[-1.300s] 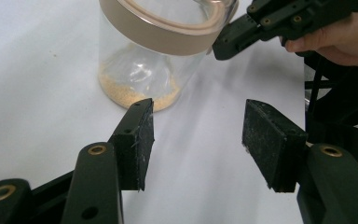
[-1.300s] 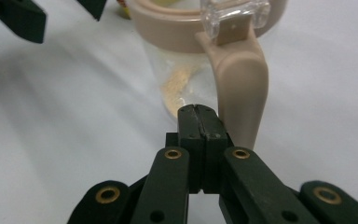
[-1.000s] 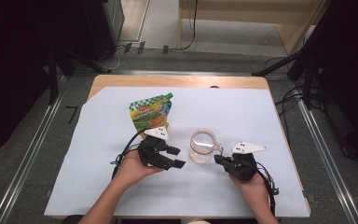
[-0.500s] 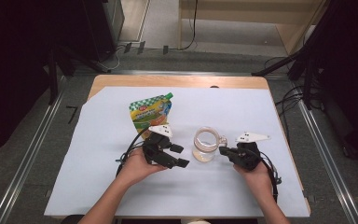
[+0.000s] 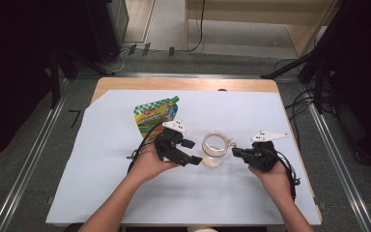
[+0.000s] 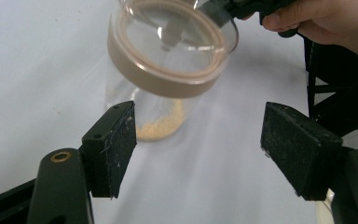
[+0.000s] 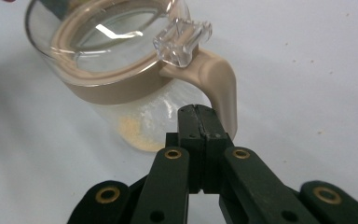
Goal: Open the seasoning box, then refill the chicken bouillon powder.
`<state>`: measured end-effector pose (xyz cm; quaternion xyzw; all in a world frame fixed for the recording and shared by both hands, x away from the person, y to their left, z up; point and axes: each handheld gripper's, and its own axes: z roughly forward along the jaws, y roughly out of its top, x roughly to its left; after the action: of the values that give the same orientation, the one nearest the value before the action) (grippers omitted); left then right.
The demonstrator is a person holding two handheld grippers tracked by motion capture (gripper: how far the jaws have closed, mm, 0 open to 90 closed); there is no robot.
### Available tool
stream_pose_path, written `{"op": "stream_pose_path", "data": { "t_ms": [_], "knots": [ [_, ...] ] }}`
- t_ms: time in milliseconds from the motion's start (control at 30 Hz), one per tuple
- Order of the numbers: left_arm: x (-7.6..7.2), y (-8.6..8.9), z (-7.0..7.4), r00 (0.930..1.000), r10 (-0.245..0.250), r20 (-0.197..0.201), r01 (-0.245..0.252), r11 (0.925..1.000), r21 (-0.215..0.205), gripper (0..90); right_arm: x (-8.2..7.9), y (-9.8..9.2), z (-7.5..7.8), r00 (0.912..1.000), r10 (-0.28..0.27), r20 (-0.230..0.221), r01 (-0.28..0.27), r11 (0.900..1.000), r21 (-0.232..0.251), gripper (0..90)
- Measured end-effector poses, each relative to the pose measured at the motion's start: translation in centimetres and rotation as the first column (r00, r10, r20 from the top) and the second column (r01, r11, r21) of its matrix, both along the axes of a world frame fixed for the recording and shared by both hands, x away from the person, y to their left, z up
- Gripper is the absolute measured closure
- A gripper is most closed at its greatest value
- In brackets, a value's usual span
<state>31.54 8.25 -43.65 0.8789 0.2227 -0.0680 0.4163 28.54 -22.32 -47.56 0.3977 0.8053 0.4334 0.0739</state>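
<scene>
From the high view, the clear jar [image 5: 214, 149] with a tan collar stands near the middle of the white-covered surface [image 5: 101, 193], well clear of every edge, with bare sheet all around it toward the person. The left hand-held gripper [image 5: 193, 151] sits just beside the jar on its left, and the right hand-held gripper [image 5: 235, 152] reaches its tan handle from the right. A green and yellow pouch [image 5: 156, 115] lies behind the left hand-held gripper, toward the far edge, apart from the jar. In the left gripper view, the left hand-held gripper [image 6: 198, 140] has its jaws spread wide, having just been opening; nothing lies between the pads, and the jar [image 6: 168, 65] stands just beyond them with pale grains at its bottom and open sheet on both sides. In the right gripper view, the right hand-held gripper [image 7: 198, 119] has its jaws pressed together with no visible gap, their tips just at the inner side of the handle [image 7: 216, 84]; whether they pinch it I cannot tell. The jar [image 7: 116, 70] leans left in this view, its clear lid tab [image 7: 182, 41] above the handle.
</scene>
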Motion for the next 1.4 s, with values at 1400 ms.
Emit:
{"op": "stream_pose_path", "data": {
  "t_ms": [1400],
  "knots": [
    [2.2, -5.2, -2.2, 0.9871, -0.061, 0.148, 0.052, 0.9967, 0.062, 9.9, 2.7, 0.0, -1.4, 0.9935, -0.109, -0.033, 0.108, 0.994, -0.03, 90.0]
  ]
}}
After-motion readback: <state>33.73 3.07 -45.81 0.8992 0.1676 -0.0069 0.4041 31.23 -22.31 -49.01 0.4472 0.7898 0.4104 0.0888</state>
